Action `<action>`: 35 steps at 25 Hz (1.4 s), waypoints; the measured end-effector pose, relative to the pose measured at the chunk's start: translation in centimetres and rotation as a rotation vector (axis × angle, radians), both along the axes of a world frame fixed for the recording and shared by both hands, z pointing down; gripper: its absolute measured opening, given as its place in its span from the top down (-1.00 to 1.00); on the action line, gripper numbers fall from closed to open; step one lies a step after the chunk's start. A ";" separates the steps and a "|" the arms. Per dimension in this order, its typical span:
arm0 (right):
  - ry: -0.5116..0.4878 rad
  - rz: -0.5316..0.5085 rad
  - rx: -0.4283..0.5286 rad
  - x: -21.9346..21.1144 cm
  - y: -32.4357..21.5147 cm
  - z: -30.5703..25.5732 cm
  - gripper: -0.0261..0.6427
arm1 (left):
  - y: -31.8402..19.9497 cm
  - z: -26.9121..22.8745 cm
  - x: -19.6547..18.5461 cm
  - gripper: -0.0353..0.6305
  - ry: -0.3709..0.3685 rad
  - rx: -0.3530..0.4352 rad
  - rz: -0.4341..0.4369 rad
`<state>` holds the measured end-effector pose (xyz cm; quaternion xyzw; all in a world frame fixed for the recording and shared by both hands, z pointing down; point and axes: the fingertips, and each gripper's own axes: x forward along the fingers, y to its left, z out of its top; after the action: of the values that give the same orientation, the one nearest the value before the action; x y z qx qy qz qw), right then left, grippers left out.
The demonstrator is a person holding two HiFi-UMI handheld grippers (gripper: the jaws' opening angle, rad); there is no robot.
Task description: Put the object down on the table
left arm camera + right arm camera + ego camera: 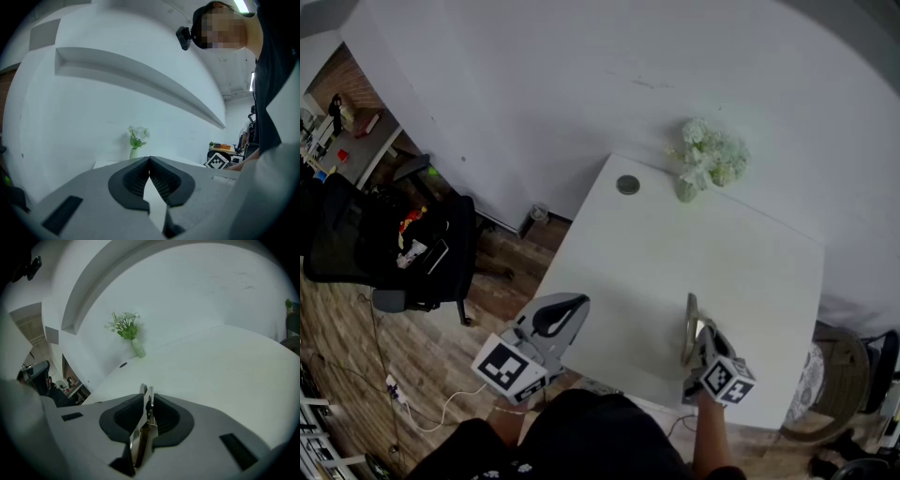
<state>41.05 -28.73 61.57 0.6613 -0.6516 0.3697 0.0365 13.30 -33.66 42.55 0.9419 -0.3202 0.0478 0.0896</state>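
White table point(675, 253) set against a white wall. Metal tongs point(144, 427) stand on edge between the right gripper's point(146, 401) pads, clamped, sticking out ahead low over the near edge. Left gripper point(578, 302) is off to its left, jaws together and empty. Vase of flowers point(708, 159) stands far ahead.

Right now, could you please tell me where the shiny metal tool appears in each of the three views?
Head view: the metal tool stands on edge in the right gripper, lower right, near the table's near edge.
Left gripper view: not in it; only the right gripper's marker cube shows, at right.
Right gripper view: bottom centre, clamped in that gripper.
Shared landmark: the vase of flowers at the table's far edge.
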 end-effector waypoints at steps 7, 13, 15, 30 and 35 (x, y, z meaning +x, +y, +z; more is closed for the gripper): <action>0.014 -0.014 -0.012 -0.1 0.4 0.3 0.66 | 0.4 -0.1 -0.4 0.89 -0.005 -0.005 -0.002; 0.089 -0.015 -0.033 0.3 1.1 0.5 0.56 | 1.0 -0.1 -0.4 0.89 -0.008 -0.019 -0.002; 0.108 -0.003 -0.032 0.7 1.5 0.3 0.56 | 1.1 -0.3 -0.5 0.89 -0.003 -0.011 0.002; 0.136 0.060 0.196 0.4 4.1 -8.6 0.69 | 3.7 -1.5 0.0 0.89 0.020 0.049 0.055; 0.148 0.061 0.298 -0.3 6.3 -12.0 0.89 | 5.4 -1.6 0.5 0.89 0.014 0.046 0.080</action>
<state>40.79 -22.46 49.60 0.7043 -0.6743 0.2202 -0.0256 13.79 -28.30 40.95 0.9561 -0.2826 0.0375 0.0682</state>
